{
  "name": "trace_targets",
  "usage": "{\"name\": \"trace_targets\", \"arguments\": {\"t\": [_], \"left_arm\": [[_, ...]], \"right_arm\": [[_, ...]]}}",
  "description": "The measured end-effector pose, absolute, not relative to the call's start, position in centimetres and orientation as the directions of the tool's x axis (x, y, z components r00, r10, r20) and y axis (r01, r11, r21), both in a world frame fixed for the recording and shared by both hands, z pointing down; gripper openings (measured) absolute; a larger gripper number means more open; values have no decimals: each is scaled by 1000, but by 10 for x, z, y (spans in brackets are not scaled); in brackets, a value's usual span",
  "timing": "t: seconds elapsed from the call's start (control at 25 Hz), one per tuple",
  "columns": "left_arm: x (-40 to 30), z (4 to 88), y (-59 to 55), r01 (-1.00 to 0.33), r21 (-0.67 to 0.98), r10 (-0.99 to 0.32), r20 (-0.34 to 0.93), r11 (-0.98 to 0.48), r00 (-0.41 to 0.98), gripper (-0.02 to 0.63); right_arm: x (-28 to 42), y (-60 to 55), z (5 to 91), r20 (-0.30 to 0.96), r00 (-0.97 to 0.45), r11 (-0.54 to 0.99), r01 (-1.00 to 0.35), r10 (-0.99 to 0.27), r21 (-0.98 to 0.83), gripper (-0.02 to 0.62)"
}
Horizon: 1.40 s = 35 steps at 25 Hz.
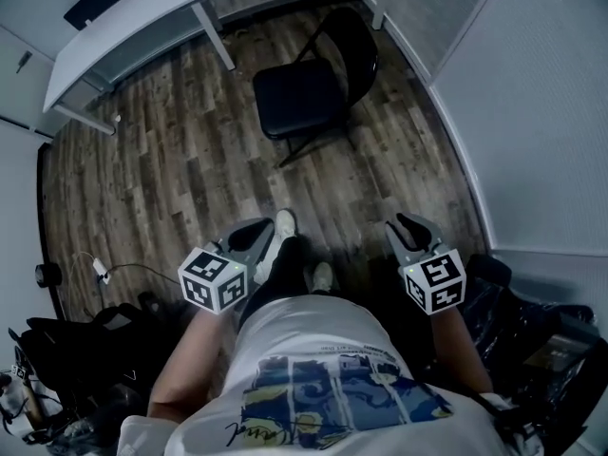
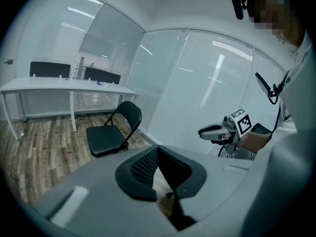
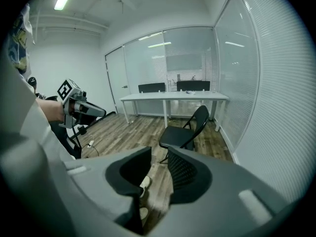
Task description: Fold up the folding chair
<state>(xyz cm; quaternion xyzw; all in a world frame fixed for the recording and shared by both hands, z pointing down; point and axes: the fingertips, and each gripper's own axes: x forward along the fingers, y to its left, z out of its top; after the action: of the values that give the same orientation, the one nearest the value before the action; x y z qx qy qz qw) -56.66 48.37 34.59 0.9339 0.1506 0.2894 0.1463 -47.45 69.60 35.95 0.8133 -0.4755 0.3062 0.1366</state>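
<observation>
Well ahead of right gripper (image 1: 407, 224), unfolded folding chair (image 1: 294, 98).

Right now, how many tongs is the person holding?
2. The left tongs, shut, are held low at the head view's left; the right tongs, jaws apart and empty, at its right. No others show.

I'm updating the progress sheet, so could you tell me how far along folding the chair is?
Nothing is done yet: the chair stands fully open and untouched. In hand: nothing; the left gripper is shut and empty, the right gripper open and empty, both short of the chair. All the folding is left.
</observation>
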Motion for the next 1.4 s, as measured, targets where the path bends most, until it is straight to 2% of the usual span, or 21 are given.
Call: {"name": "trace_targets", "arguments": {"t": [0.4, 0.64, 0.8, 1.0, 1.4], "left_arm": [[-500, 361, 461, 238, 393, 416, 467, -888, 781, 0], [-475, 365, 417, 203, 402, 391, 467, -893, 793, 2], [-452, 376, 411, 217, 438, 419, 442, -873, 793, 14], [-444, 383, 359, 171, 438, 380, 450, -883, 808, 20], [-418, 401, 308, 178, 479, 406, 428, -859, 807, 38]], "right_arm": [[-424, 686, 362, 659, 402, -571, -820, -636, -50, 95], [-397, 639, 359, 678, 366, -536, -843, -637, -48, 95], [-371, 633, 354, 700, 383, -548, -837, -603, -14, 95], [-347, 578, 361, 710, 345, -503, -864, -614, -15, 96], [-310, 524, 358, 717, 373, -497, -867, -590, 42, 96]]}}
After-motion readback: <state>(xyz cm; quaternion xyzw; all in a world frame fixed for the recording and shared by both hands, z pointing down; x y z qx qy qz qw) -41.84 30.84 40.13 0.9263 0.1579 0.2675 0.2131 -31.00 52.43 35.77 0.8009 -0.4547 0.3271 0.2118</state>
